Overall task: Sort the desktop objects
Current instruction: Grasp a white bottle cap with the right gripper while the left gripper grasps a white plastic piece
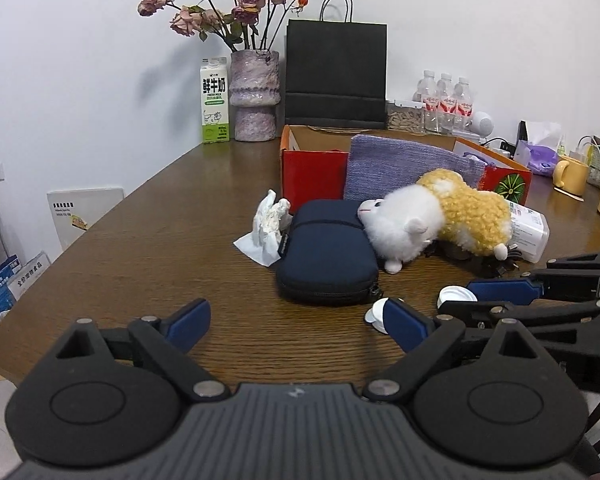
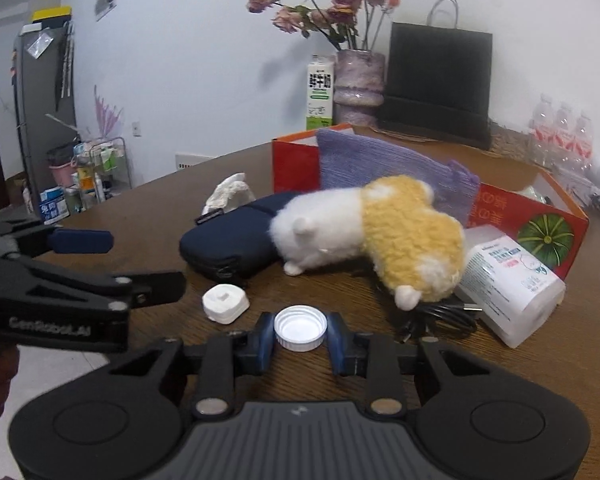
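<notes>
White wall (image 1: 80, 60), wooden table (image 1: 160, 240)

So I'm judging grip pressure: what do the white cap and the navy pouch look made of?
White cap: seemingly hard, smooth plastic, with a ribbed rim and a glossy inside. Navy pouch: apparently matte woven fabric, maybe padded; rounded soft edges and a zipper at the corner.

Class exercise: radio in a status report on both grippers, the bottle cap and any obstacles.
Right gripper shut on white bottle cap. Left gripper open, empty. White square block beside cap; plush toy and cables ahead.
</notes>
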